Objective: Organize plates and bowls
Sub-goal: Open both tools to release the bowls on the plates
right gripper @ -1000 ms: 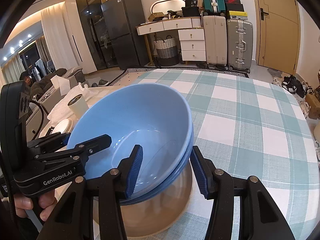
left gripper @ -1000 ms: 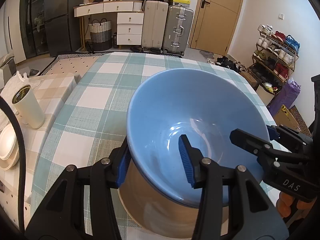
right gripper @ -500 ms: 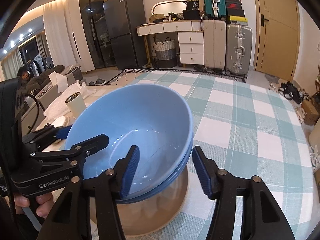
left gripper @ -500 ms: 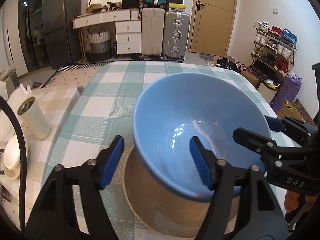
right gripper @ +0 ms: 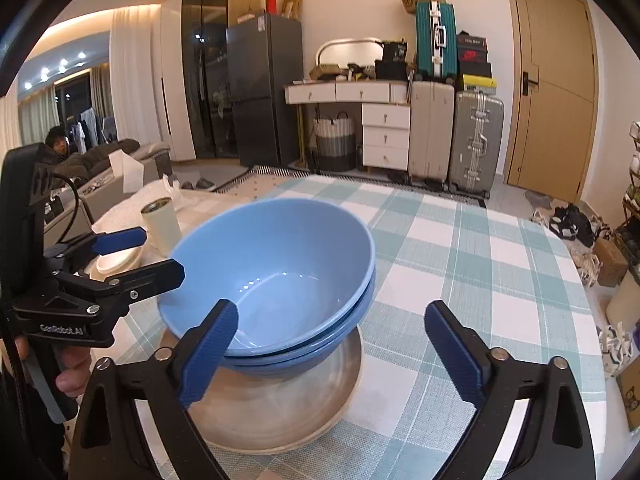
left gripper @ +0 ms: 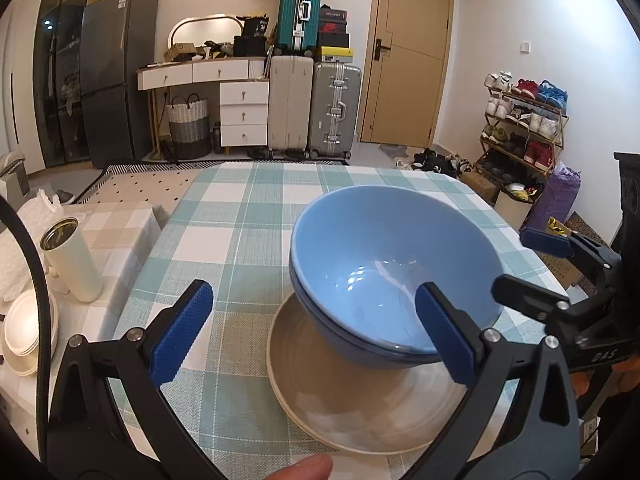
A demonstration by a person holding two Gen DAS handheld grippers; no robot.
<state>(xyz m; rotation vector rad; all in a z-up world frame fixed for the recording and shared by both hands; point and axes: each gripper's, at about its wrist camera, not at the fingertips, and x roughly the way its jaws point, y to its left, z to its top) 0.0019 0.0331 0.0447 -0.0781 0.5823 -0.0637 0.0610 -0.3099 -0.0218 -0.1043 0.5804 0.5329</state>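
Note:
Two blue bowls sit nested, the upper bowl (left gripper: 384, 256) (right gripper: 272, 264) inside the lower bowl (left gripper: 360, 354) (right gripper: 304, 364), on a beige plate (left gripper: 340, 404) (right gripper: 280, 416) on the checked tablecloth. My left gripper (left gripper: 313, 289) (right gripper: 160, 254) is at the stack's left side, its jaws opening wide; the near rim lies between the pads and neither pad presses on it. My right gripper (right gripper: 331, 308) (left gripper: 524, 262) is at the stack's right side, jaws also opening, pads clear of the rim. Neither gripper holds anything.
A white tumbler (left gripper: 72, 260) (right gripper: 162, 224) and a stack of white dishes (left gripper: 28, 328) stand on a side table at the left. A thumb (left gripper: 304, 468) shows at the bottom edge. Green checked cloth (right gripper: 480, 280) stretches beyond and right of the stack. A person (right gripper: 60, 148) sits far left.
Both grippers have let go of the upper blue bowl's rim, spread their jaws wide and drawn back a little. The bowl now rests in the lower blue bowl.

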